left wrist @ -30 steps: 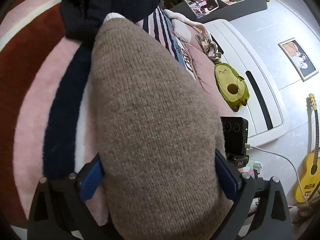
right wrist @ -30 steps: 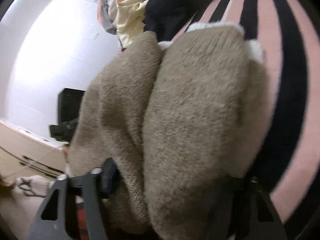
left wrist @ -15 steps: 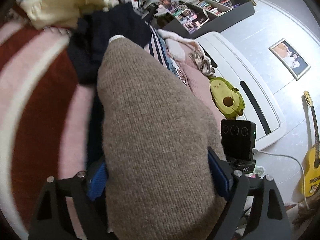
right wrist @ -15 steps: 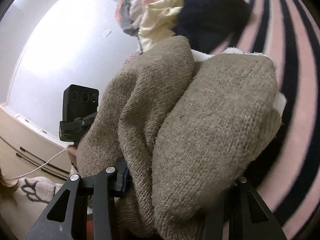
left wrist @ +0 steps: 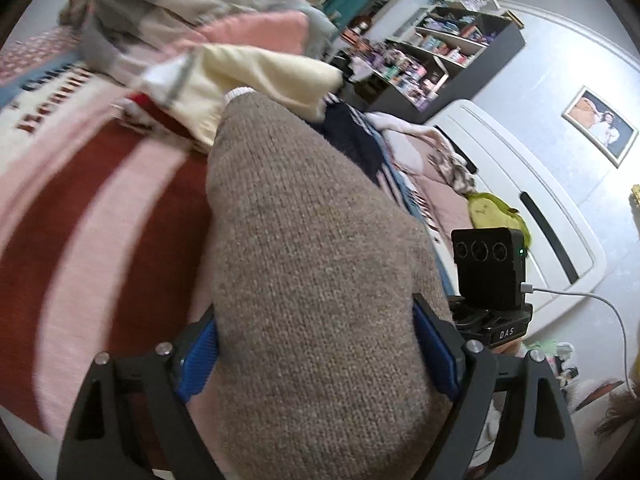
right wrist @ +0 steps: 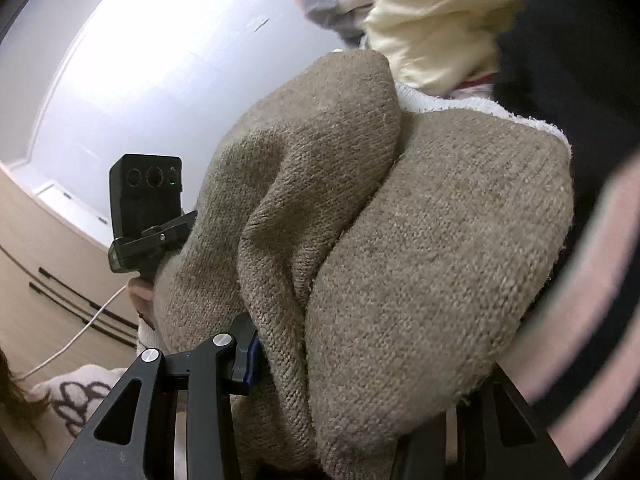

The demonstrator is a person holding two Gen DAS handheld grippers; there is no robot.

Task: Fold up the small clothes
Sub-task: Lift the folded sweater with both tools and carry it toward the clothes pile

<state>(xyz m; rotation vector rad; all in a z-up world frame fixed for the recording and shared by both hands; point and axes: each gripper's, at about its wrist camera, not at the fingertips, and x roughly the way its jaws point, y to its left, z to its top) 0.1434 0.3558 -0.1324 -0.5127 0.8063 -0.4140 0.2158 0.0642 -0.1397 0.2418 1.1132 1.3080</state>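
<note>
Left wrist view fills its centre and lower half with a taupe knit sweater, bunched into a thick folded bundle and pinched between the blue pads of the left gripper, whose jaws are clenched on its sides. A white ribbed edge of the garment shows at the upper centre. Behind it, across the left of the frame, lies a pink and rust striped blanket, and a heap of unfolded clothes sits at the upper left, a cream piece nearest. A green avocado plush rests at the right, just above the other gripper's black camera block.

Right wrist view shows the same sweater as two fat lobes with a deep crease between them. The right gripper has it clamped: one finger presses in at lower left, while the other is mostly hidden under the knit at lower right.

This looks like the carry of a folded piece toward the heap or a spot beside it. To do it well, both grips should probably hold evenly so the fold does not spring open, and the bundle should come down flat on the blanket, short of the loose clothes. Releasing one side early risks the thick knit unrolling.
</note>
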